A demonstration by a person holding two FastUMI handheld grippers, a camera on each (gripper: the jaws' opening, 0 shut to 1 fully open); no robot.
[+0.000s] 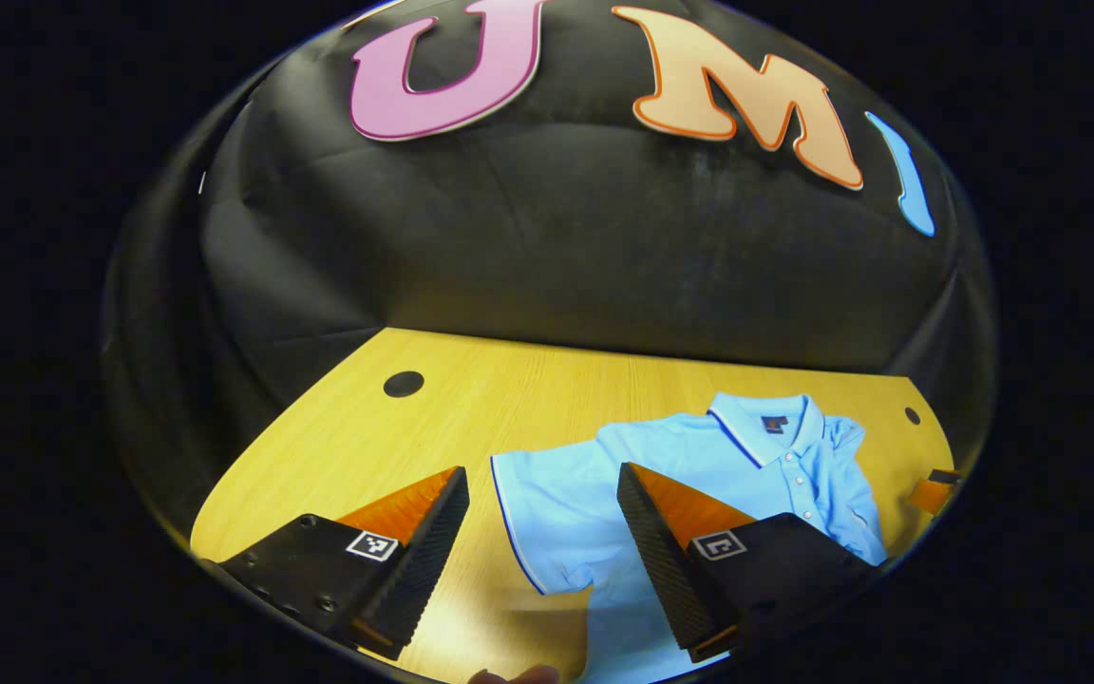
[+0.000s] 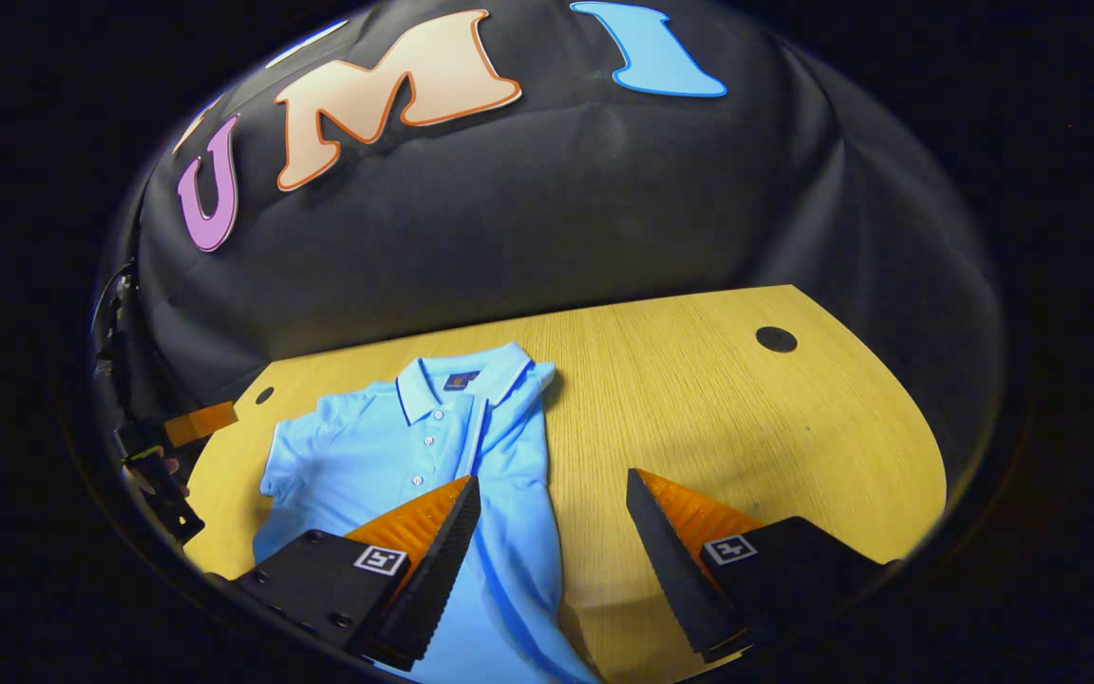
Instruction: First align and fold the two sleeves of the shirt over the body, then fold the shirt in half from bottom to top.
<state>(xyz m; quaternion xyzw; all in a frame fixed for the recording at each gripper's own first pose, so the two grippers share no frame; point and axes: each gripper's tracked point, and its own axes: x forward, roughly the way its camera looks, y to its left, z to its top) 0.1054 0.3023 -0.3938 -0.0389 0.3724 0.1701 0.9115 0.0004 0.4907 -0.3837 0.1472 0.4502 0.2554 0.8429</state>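
Note:
A light blue polo shirt [image 1: 699, 456] lies face up on the yellow wooden table [image 1: 357, 446], collar toward the booth wall. One short sleeve [image 1: 547, 522] spreads out flat, and my left gripper [image 1: 537, 475] hangs open above it, its fingers on either side of the sleeve's edge. In the right gripper view the shirt [image 2: 376, 446] lies at lower left, and its near side [image 2: 523, 418] looks folded in over the body. My right gripper [image 2: 552, 480] is open, one finger over that folded edge and the other over bare table [image 2: 746, 427]. Neither gripper holds cloth.
The table has round holes near its back corners [image 1: 404, 384] [image 2: 776, 339]. The black cloth wall rises right behind the table. The right gripper [image 1: 936, 489] shows at the far right of the left gripper view. The left gripper [image 2: 196, 423] and its hand show at the far left of the right gripper view.

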